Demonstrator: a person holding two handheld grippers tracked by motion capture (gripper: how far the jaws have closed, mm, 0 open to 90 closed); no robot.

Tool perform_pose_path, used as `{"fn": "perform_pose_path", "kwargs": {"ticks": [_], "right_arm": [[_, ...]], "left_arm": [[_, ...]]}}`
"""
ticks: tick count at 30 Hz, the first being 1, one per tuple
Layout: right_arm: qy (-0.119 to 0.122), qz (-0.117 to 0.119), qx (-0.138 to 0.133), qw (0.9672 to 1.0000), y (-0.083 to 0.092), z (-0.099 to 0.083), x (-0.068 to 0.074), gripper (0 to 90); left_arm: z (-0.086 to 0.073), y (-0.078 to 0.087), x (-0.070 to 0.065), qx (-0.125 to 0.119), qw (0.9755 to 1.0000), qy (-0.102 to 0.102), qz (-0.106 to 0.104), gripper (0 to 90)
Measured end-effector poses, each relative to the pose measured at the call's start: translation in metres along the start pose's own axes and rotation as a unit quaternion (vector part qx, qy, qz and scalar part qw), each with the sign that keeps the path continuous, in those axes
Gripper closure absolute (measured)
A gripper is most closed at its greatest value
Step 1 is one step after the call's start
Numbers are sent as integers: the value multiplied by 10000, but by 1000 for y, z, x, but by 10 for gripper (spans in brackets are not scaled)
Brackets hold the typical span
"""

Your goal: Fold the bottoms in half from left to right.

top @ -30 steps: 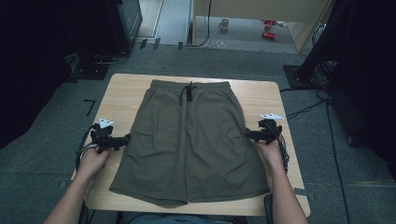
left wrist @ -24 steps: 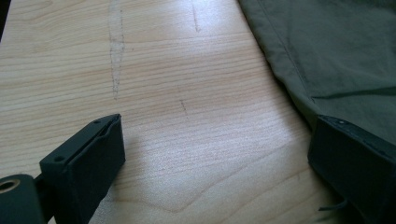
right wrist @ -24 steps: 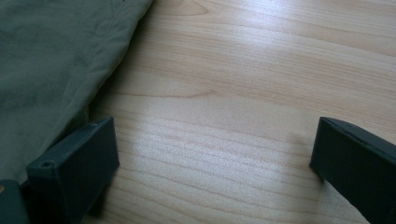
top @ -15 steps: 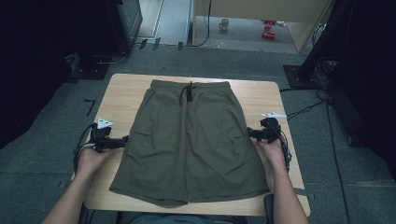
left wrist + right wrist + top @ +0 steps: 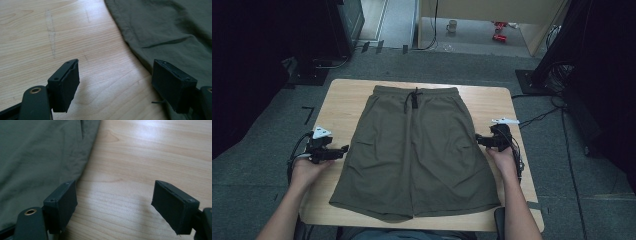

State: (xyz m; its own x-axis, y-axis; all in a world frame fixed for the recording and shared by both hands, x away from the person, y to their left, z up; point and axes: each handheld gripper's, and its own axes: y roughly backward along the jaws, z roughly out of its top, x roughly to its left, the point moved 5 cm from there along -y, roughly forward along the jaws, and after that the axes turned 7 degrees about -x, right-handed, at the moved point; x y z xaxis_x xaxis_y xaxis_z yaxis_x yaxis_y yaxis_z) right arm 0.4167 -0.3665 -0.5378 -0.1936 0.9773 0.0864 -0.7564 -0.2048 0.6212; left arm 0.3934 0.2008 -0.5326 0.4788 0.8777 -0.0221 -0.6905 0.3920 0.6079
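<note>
- Olive shorts (image 5: 417, 155) lie flat and spread on the wooden bench (image 5: 347, 100), waistband and drawstring (image 5: 413, 97) at the far end, leg hems toward me.
- I hold the left gripper (image 5: 343, 149) at the shorts' left side seam, about midway down the leg; in the left gripper view its fingers (image 5: 65, 85) stand apart over bare wood, the far one level with the fabric edge (image 5: 130, 42).
- I hold the right gripper (image 5: 478, 139) at the opposite side seam; in the right gripper view one finger (image 5: 62, 203) sits at the cloth margin, the other over the bench.
- Both pairs of fingers have just been closing, yet they remain released: no cloth lies between the pads on either side.
- Step in hand, as I judge it: lining up both grippers for a matched pinch on the two side seams, likely the start of a fold.
- The next move calls for sliding each gripper inward so one finger passes under the seam, then clenching on the edge without bunching the leg; both sides should rise together to keep the shorts square.
</note>
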Motion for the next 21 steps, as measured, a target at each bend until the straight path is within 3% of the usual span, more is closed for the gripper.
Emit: {"fn": "perform_pose_path", "kwargs": {"ticks": [8, 12, 21], "right_arm": [[-39, 110, -37, 9999, 2, 4, 6, 207], [-19, 192, -50, 9998, 6, 7, 12, 215], [137, 326, -49, 9994, 10, 11, 24, 215]], "left_arm": [[-1, 6, -9, 52, 9998, -79, -198, 235], [-4, 14, -17, 73, 9991, -97, -397, 241], [-9, 20, -35, 74, 9973, -380, -623, 242]]}}
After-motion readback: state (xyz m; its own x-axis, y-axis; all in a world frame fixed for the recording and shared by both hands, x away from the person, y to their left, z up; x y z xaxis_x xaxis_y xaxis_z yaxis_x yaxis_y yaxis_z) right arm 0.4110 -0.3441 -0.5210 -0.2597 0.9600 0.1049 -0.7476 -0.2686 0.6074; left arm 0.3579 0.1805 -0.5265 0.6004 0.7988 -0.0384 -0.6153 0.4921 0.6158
